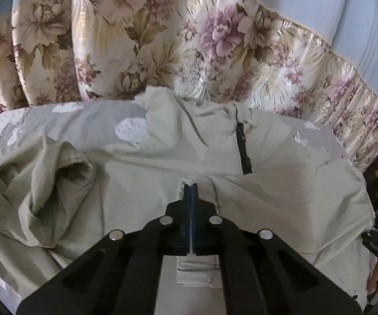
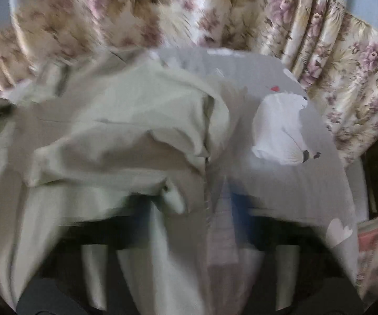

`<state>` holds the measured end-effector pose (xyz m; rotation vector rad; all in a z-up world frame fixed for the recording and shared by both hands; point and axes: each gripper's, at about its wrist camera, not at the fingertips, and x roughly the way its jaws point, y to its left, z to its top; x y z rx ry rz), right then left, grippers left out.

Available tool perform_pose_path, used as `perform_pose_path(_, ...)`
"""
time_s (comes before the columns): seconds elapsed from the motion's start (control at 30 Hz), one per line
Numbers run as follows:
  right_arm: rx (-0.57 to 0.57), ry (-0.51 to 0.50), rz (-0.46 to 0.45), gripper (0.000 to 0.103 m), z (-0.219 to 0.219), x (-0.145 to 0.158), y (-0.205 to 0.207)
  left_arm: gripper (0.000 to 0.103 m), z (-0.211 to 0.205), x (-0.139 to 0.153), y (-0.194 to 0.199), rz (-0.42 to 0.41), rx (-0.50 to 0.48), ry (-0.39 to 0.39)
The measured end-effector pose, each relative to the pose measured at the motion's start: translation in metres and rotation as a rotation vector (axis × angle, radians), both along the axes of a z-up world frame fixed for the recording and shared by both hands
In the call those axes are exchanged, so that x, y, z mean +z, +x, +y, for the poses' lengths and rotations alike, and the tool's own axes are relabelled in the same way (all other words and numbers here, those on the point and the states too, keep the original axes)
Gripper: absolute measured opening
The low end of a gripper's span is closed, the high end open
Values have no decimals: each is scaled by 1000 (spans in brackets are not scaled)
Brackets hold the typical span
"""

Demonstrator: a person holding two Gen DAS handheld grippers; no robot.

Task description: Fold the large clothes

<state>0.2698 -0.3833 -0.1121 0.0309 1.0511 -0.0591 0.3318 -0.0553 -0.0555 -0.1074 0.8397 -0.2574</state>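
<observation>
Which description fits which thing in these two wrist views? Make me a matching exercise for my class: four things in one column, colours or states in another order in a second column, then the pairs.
Things:
1. garment
2. zipper
3. curtain
4. bedsheet

Descriptions:
A. grey with white animal prints
B. pale green, rumpled, spread on the bed
C. floral, pink and brown, hanging in folds
D. black, short, running along the garment

Pairs: 1-B, 2-D, 3-C, 4-A
</observation>
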Motion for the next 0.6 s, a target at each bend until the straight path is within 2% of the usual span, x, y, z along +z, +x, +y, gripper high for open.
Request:
perform_pose_path(0.07, -29, -40, -50, 10, 0, 13, -11, 0, 13, 11, -7, -43, 49, -19)
perform_pose_path(0.13, -49, -77, -56, 12, -3, 18, -21, 0, 30, 23, -20, -82, 93, -37)
perform_pose_path(0.17, -57, -88, -42, 28, -6, 15, -22, 0, 35, 24, -22, -83, 99, -39)
perform_pose_path(0.27, -58, -57, -30, 54, -17, 7, -26, 0, 37, 15, -18, -10, 66, -48)
perform_pose_path(0.4, -57, -7, -67, 61, -21, 20, -35, 0, 17, 2, -15, 40, -11, -28)
perform_pose_path(0.5, -45, -5, -69, 62, -19, 24, -37, 2, -5, -10, -14, 60, -63, 10)
perform_pose_path(0.53, -43, -1, -68, 62, -19, 24, -37, 5, -12, -14, -12, 74, -78, 19)
perform_pose_path(0.6, -43, 9, -68, 63, -20, 24, -37, 38, -20, -20, -9, 79, -85, 44)
